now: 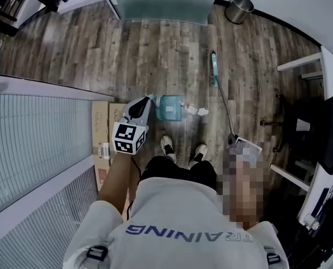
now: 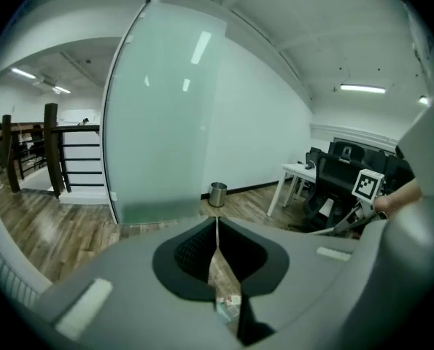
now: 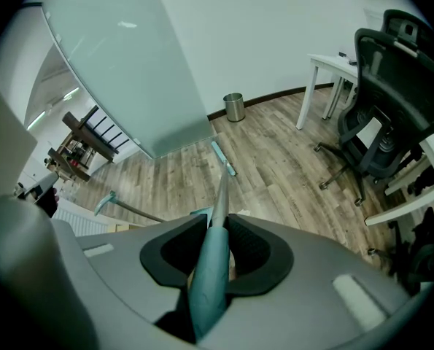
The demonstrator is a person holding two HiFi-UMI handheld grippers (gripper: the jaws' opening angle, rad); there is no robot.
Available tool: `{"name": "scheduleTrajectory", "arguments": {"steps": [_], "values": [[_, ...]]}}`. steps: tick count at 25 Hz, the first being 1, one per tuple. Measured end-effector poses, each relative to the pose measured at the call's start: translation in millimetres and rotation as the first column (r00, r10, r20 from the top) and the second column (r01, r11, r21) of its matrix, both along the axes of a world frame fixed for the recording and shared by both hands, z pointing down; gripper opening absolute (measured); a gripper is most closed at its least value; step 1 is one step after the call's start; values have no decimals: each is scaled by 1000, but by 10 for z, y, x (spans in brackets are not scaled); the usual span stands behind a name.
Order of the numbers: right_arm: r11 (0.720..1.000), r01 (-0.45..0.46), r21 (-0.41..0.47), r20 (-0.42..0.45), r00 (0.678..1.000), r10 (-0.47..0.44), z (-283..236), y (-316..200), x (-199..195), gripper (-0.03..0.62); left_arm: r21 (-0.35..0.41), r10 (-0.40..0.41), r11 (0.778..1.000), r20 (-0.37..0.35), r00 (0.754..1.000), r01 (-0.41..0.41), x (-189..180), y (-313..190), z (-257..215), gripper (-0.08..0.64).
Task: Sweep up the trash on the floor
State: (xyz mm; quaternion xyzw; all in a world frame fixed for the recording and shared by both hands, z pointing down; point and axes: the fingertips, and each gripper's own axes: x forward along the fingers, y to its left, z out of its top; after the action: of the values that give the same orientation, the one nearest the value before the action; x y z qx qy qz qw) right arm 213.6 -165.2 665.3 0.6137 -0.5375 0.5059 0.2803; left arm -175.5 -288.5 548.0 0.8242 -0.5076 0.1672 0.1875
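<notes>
**A:** Head view, items?
**B:** Your left gripper (image 1: pixel 151 98) is just beside the teal dustpan (image 1: pixel 169 107). Trash (image 1: pixel 195 110) is on the floor (image 1: pixel 155 49) right of it.

**A:** Left gripper view?
**B:** Jaws closed, seemingly on nothing.

**A:** Right gripper view?
**B:** Your right gripper (image 3: pixel 217 228) is clamped on the broom (image 3: pixel 209 268) handle, with the head on the floor ahead.

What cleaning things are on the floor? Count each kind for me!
broom: 1
dustpan: 1
metal bin: 1
Total: 3
</notes>
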Motion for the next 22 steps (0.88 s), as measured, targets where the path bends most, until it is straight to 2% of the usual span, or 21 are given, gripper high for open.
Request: {"name": "scheduleTrajectory", "arguments": {"steps": [5, 9, 12, 17, 20, 22], "values": [[999, 11, -46, 0, 1000, -11, 219, -1, 170, 109, -89, 114, 991, 147, 983, -101, 17, -74, 453, 57], [996, 22, -89, -3, 1000, -23, 345, 99, 341, 109, -165, 205, 972, 270, 941, -165, -1, -93, 763, 113], [993, 27, -112, -10, 1000, -28, 422, 165, 438, 109, -258, 309, 939, 341, 888, -228, 7, -121, 1091, 194], [990, 13, -141, -19, 1000, -16, 538, 295, 551, 109, -443, 467, 851, 392, 793, -283, -17, -123, 1769, 225], [987, 1, -158, -19, 1000, -4, 579, 365, 597, 109, -495, 491, 825, 391, 778, -272, -67, -158, 1999, 211], [986, -9, -167, -20, 1000, 6, 598, 379, 640, 109, -494, 493, 826, 397, 774, -272, -66, -214, 2025, 138]]}}
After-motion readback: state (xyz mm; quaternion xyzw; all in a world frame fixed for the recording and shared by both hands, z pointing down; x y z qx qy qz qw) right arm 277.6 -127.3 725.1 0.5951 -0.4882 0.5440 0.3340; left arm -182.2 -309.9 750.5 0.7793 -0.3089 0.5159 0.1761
